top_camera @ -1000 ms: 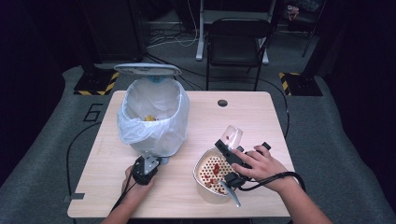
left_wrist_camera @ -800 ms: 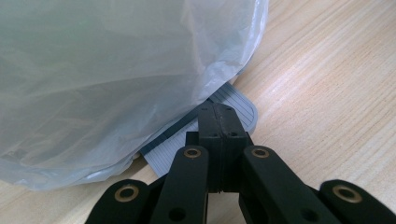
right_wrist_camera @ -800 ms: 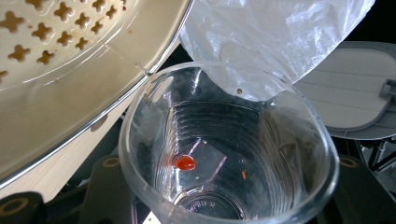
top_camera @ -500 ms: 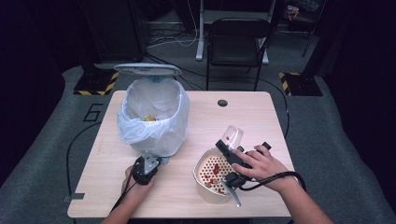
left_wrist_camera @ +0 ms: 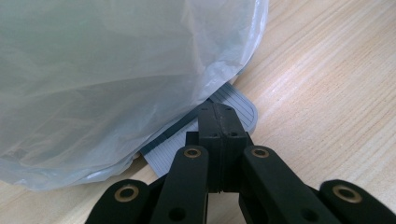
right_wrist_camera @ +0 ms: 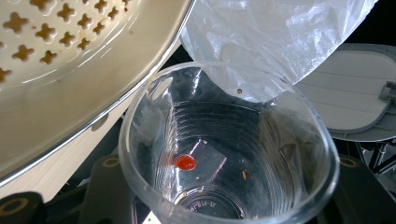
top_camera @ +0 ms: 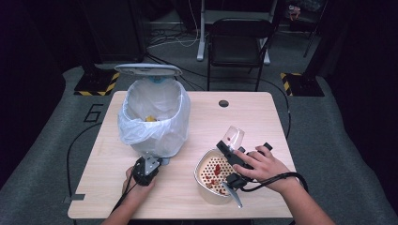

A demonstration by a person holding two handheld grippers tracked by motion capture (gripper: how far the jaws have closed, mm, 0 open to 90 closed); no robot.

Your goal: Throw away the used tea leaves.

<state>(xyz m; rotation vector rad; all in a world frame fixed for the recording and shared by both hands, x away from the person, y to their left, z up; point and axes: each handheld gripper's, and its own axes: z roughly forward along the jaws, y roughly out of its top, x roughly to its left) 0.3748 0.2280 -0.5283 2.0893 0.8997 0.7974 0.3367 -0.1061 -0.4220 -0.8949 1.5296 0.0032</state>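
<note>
A bin lined with a clear plastic bag [top_camera: 152, 117] stands at the table's left, its grey lid [top_camera: 148, 69] raised. My left gripper [top_camera: 151, 165] is shut with nothing between its jaws; its tip [left_wrist_camera: 219, 116] rests on the bin's grey ribbed pedal [left_wrist_camera: 240, 107] under the bag [left_wrist_camera: 116, 70]. My right gripper [top_camera: 230, 151] is shut on a clear plastic cup [top_camera: 233, 137], which is tilted beside a cream perforated strainer bowl [top_camera: 201, 180]. A small red bit [right_wrist_camera: 185, 162] sticks inside the cup [right_wrist_camera: 280, 154]. Red bits lie in the strainer.
A grey utensil handle [top_camera: 233, 193] juts from the strainer's near edge. A round cable hole [top_camera: 223, 103] sits near the table's far edge. A black chair [top_camera: 237, 42] stands behind the table. Cables trail off the front edge.
</note>
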